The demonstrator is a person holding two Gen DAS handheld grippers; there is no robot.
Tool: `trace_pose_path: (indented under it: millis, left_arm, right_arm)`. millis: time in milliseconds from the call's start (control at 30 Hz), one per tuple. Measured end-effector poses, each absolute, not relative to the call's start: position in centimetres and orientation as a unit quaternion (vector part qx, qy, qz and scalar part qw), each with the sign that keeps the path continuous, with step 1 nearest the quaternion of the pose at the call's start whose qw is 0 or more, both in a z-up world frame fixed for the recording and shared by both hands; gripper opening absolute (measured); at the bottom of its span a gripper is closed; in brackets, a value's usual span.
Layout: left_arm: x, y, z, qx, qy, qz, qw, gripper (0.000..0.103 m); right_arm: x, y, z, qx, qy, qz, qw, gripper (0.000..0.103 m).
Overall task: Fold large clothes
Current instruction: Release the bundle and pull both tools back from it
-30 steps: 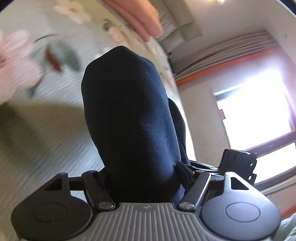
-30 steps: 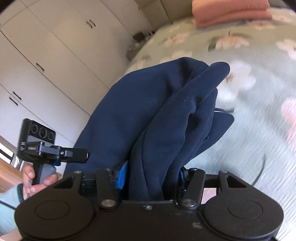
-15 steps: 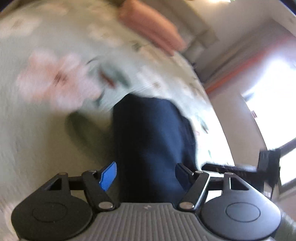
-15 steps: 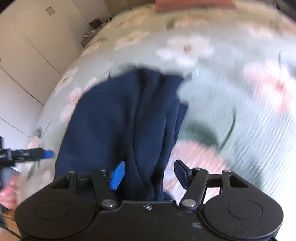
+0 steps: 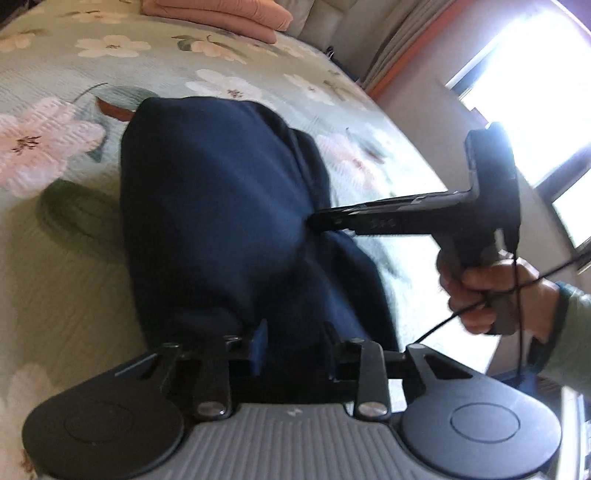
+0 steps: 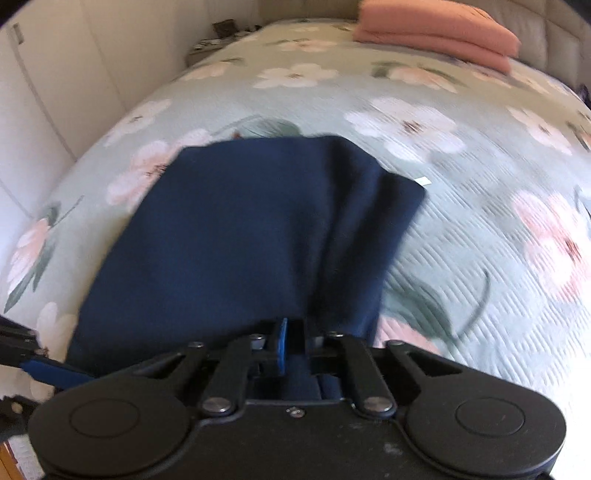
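The navy garment [image 6: 243, 236] lies on the bed [image 6: 461, 236], w/ its far edge flat on the flowery cover and its near edge held up at both grippers. It looks folded over itself, maybe 2 or 3 layers thick, w/ soft ridges down the right side.

The right gripper [image 6: 293, 345] has its jaws pinched close on the near edge of the cloth, so it's gripping the garment. The left gripper [image 5: 295, 345] has cloth between its jaws too; they look closed on it, though a thick bunch sits in there, so the gap is wider. In the left view the right gripper [image 5: 321, 223] pokes in from the side, its tip touching the cloth, w/ the person's right hand [image 5: 491, 291] around the handle.

Step in hand, I think: laying the doubled cloth down on the bed, both near corners still up. Next move prob. needs both grippers to go down together & let go, so the near edge lands straight. Then smooth the bumps on the right side, or make 1 more fold.

Far back by the headboard [image 6: 554, 40] sits a folded pink blanket [image 6: 436, 26], well apart from the dark cloth. White cupboards [image 6: 55, 92] stand on the left side of the room, & a bright window [image 5: 532, 92] on the other.
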State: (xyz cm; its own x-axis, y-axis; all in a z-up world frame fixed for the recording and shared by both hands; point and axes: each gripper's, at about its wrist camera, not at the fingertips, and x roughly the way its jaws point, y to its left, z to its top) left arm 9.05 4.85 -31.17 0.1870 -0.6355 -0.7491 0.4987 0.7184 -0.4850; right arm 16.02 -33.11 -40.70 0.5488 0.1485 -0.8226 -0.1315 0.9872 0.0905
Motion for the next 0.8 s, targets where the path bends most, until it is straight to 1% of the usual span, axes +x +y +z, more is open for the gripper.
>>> trace_pose_path:
  millis: [67, 133, 267, 500, 567, 600, 700, 800]
  left_arm:
    - [8.0, 5.2, -30.9, -0.061, 0.528, -0.357, 0.768, 0.030]
    - [7.2, 5.4, -30.4, -0.045, 0.537, -0.343, 0.769, 0.030]
    - [6.0, 5.4, -29.4, -0.022, 0.549, -0.322, 0.771, 0.030]
    - [6.0, 4.0, -27.7, 0.009, 0.558, -0.313, 0.769, 0.029]
    - [5.3, 3.7, -25.7, 0.018, 0.549, -0.312, 0.775, 0.030]
    - [5.0, 3.5, -24.8, 0.023, 0.545, -0.310, 0.779, 0.031]
    - [4.1, 3.2, -21.1, 0.038, 0.526, -0.300, 0.794, 0.037]
    - [3.6, 2.7, -17.4, 0.058, 0.508, -0.283, 0.811, 0.037]
  right_arm:
    - [16.6, -32.8, -40.8, 0.017, 0.476, 0.075, 0.876, 0.002]
    - [16.0, -33.2, -40.5, 0.003, 0.484, 0.053, 0.874, 0.009]
    - [14.4, -34.8, -39.3, 0.035, 0.504, 0.045, 0.862, 0.009]
    - [11.9, -34.7, -35.1, 0.031, 0.502, 0.035, 0.863, 0.010]
    - [11.1, -34.2, -33.5, 0.028, 0.500, 0.040, 0.865, 0.018]
    - [10.7, -33.9, -32.8, 0.026, 0.501, 0.040, 0.864, 0.027]
    - [9.3, -32.9, -30.1, 0.016, 0.491, 0.045, 0.870, 0.030]
    - [8.6, -31.9, -27.9, 0.014, 0.486, 0.045, 0.873, 0.044]
